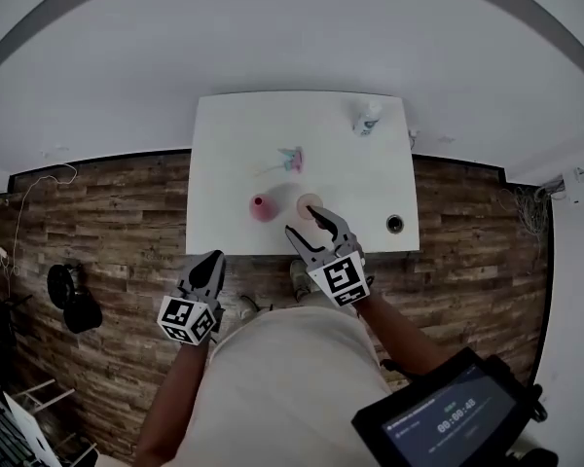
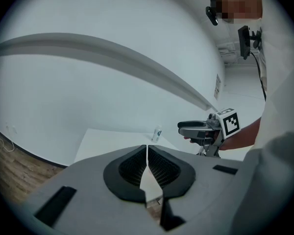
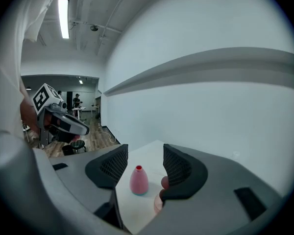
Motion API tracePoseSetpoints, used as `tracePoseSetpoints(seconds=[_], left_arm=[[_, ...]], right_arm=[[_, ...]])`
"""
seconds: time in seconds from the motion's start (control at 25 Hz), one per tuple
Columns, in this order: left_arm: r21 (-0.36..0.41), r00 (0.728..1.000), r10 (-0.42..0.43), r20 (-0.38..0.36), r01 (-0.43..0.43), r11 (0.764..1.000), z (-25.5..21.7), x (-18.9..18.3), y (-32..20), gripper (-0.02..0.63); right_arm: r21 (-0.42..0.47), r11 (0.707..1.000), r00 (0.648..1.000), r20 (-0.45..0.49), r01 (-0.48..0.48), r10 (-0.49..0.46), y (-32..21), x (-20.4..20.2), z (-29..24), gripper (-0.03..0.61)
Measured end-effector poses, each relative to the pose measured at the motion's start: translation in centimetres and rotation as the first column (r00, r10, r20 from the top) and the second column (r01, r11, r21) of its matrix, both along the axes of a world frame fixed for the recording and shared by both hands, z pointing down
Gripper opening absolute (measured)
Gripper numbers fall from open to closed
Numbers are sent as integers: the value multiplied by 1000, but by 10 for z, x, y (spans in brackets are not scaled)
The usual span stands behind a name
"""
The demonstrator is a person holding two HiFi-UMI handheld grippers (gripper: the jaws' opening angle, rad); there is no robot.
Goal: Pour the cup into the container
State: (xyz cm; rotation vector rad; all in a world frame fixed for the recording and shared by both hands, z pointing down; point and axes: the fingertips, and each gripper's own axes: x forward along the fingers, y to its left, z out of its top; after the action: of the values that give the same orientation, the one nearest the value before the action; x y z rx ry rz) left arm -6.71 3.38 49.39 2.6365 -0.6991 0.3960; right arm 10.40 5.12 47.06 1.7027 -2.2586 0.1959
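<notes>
In the head view a peach-pink cup (image 1: 310,203) stands near the front edge of the white table (image 1: 234,134), with a pink cone-shaped container (image 1: 262,207) just left of it. My right gripper (image 1: 304,222) is open and empty, its tips at the table's front edge just short of the cup. Its own view shows the container (image 3: 138,180) between the open jaws and farther off, and the cup (image 3: 163,183) half hidden behind the right jaw. My left gripper (image 1: 209,264) is shut and empty, off the table to the front left. The shut jaws fill the left gripper view (image 2: 147,151).
A small pink and teal item (image 1: 292,160) sits mid-table. A small clear bottle (image 1: 366,118) stands at the far right corner, also in the left gripper view (image 2: 157,133). A round cable hole (image 1: 395,224) is at the table's front right. Wooden floor surrounds the table.
</notes>
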Motion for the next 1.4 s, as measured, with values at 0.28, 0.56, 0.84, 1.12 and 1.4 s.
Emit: tracePoseSetpoints(seconds=[0.28, 0.56, 0.84, 1.12, 1.4], left_arm=[[-20, 998, 53, -26, -54, 998, 4, -55, 6, 11], [-13, 994, 95, -49, -96, 995, 5, -115, 6, 11], [-15, 990, 118, -76, -120, 993, 17, -165, 6, 11], [-59, 977, 177, -118, -185, 981, 35, -166, 26, 11], [-55, 968, 221, -120, -229, 972, 40, -159, 54, 11]], right_arm=[[7, 997, 997, -30, -76, 76, 7, -45, -16, 230], [19, 993, 990, -71, -117, 118, 19, -97, -24, 230], [13, 994, 986, -132, -105, 106, 28, -158, -27, 230], [-43, 996, 980, -187, -74, 65, 45, -196, -27, 230], [-47, 997, 970, -235, -69, 56, 70, -209, -36, 230]])
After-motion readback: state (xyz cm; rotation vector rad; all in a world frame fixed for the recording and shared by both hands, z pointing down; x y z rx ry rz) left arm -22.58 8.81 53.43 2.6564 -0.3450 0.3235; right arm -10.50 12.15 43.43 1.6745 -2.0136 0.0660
